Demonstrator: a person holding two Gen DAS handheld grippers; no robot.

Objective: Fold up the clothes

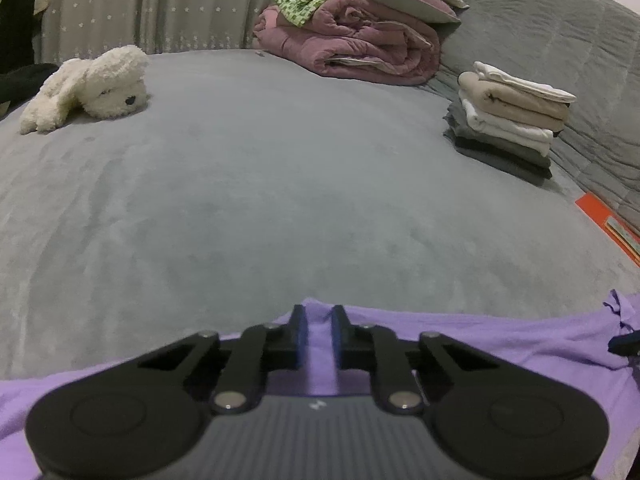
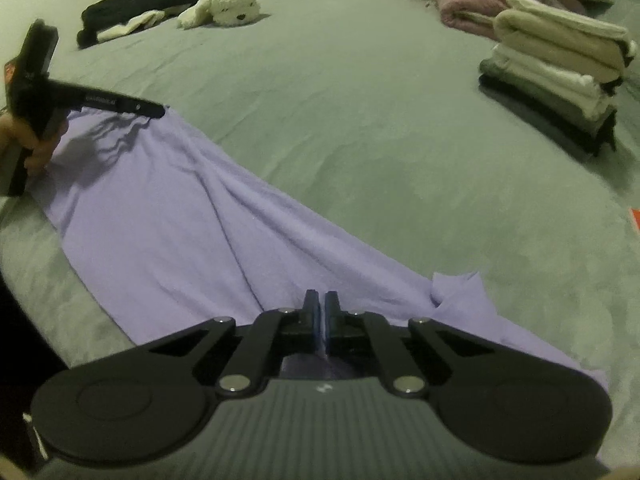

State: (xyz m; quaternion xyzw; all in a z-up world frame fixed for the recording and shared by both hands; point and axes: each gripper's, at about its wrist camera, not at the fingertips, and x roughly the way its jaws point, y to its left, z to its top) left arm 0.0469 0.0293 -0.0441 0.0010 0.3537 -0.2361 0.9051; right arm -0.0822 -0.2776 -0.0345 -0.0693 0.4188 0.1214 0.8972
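Note:
A purple garment (image 2: 168, 216) lies stretched along the near edge of the grey bed (image 2: 360, 120). My right gripper (image 2: 321, 308) is shut on its near end. My left gripper (image 1: 319, 320) is shut on a fold of the same garment (image 1: 480, 340) at its other end; it also shows from the side in the right wrist view (image 2: 158, 110), held by a hand. The cloth between the two grippers is lightly wrinkled and rests on the bed. A small flap (image 2: 460, 284) of the garment sticks out to the right of my right gripper.
A stack of folded clothes (image 1: 512, 120) stands at the right of the bed. A white plush dog (image 1: 88, 88) lies far left. A pink quilt with green cloth and pillows (image 1: 352, 36) is at the back. Dark clothes (image 2: 132, 8) lie beside the plush. An orange item (image 1: 608, 220) is at the right edge.

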